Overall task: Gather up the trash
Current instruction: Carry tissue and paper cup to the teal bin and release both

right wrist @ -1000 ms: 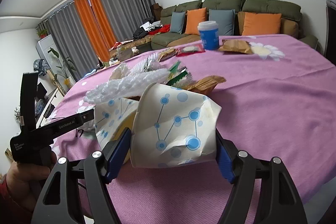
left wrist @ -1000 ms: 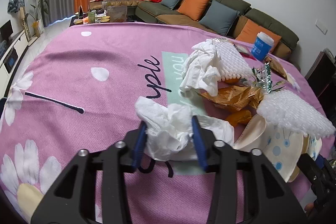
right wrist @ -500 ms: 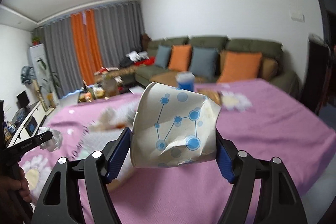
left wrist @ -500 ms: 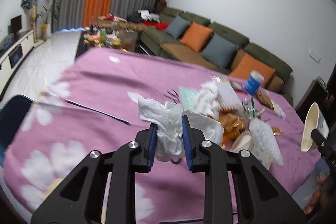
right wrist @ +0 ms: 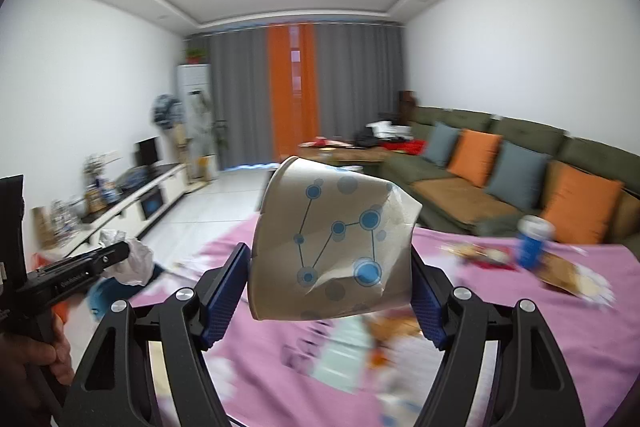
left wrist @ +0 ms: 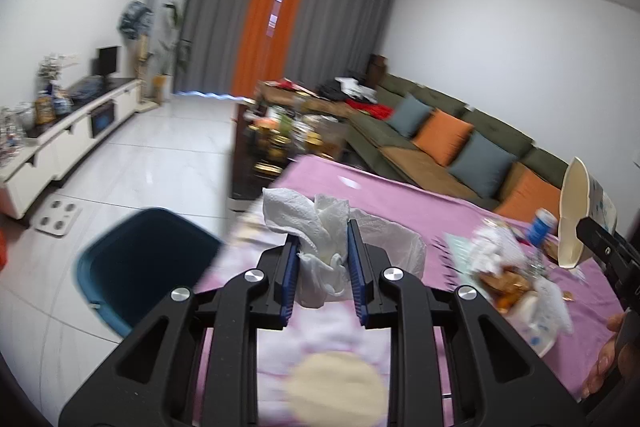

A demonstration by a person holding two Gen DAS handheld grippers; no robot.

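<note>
Left gripper pinching a crumpled white tissue wad between its blue pads, jaws narrow, tissue bulging above and below the grip, lifted clear of the pink flowered tablecloth. Jaws closed in further on the wad within the last second, then steady. Down and to the left, on the white tiled floor, a dark blue waste bin, open top showing, blurred. On the cloth to the right, a heap of leftover litter: white wrapping, brown paper, a patterned paper cup lying at the near edge; a blue lidded cup standing just behind the heap.

Right gripper spread wide and clamped on a crushed paper cup with blue dots and lines, held on its side, rim toward the left, dented on the right flank, raised above the table. In the left wrist view the same cup at the far right edge, cream inside facing the camera. In the right wrist view the left gripper at the left, tissue in its tip, a hand around its handle, blue bin partly visible beneath.

Green sofa with orange and grey cushions along the far wall
</note>
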